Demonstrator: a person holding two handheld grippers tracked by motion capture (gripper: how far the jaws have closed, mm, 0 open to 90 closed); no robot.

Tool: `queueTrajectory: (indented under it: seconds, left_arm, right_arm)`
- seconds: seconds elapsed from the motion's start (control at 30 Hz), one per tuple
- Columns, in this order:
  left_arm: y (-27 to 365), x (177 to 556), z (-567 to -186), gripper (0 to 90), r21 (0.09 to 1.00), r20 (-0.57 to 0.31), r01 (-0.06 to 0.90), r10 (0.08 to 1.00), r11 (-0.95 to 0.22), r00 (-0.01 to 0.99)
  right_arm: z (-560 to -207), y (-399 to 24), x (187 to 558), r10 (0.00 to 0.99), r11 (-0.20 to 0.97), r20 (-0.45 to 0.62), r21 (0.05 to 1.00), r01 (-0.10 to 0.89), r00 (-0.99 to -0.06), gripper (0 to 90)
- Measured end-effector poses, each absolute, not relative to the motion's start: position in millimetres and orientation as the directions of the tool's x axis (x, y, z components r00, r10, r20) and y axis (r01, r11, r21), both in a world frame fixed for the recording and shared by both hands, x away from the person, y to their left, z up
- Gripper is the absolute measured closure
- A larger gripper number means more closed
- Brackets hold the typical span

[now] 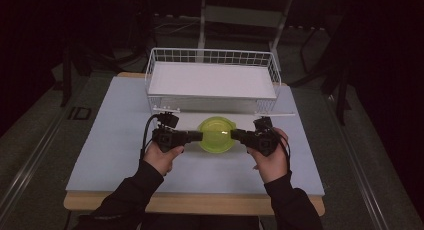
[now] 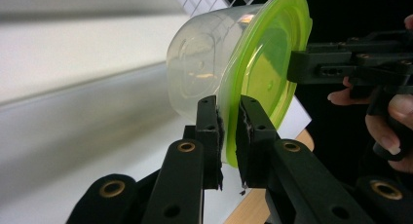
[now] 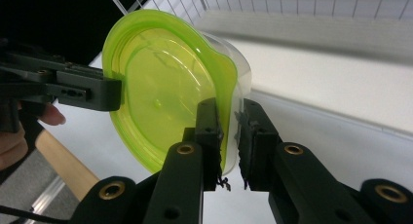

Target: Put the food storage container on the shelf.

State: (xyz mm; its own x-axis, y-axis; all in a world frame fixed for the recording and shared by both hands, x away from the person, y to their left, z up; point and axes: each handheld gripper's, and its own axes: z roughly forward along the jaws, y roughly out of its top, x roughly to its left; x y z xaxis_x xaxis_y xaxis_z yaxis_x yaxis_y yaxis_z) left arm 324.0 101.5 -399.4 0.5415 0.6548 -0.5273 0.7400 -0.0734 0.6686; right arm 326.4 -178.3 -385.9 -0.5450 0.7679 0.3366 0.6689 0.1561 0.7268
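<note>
Nearest in the high view, two dark sleeves are seen coming in from the bottom edge, with a hand at the end of each. A black claw is held in each hand. The left claw is pointed to the right, and the right claw is pointed to the left, so the two are aimed at each other.

Between them a round tub is held. It is made of clear plastic and is topped with a bright green lid. In the left gripper view, the rim of the tub and lid is pinched between the two black jaws of the left claw, which is closed on it. In the right gripper view, the opposite rim is pinched the same way by the right claw. The tub is gripped on both sides at once. It is seen near the middle of the pale tabletop, a little towards the far side. Whether it is touching the tabletop cannot be told.

Just beyond the tub, a white wire basket is set on the far part of the tabletop. A flat white floor is seen inside it.

Farther off, the room is dark.
</note>
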Motion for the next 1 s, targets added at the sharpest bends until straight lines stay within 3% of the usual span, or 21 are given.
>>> queueTrajectory:
  seconds: [0.53, 1.0]
  left_arm:
    - [107, 335, -342, 82.2, 0.725, -0.496, 0.688, 0.664, -0.037, 0.559]
    - [109, 372, -302, 82.3, 0.724, -0.506, 0.690, 0.689, 0.012, 0.519]
  right_arm:
    - [-333, -172, 337, 0.772, 0.116, 0.326, 0.771, 0.626, -0.545, 79.9]
    - [-288, -160, 377, 0.809, 0.098, 0.299, 0.780, 0.618, -0.505, 79.6]
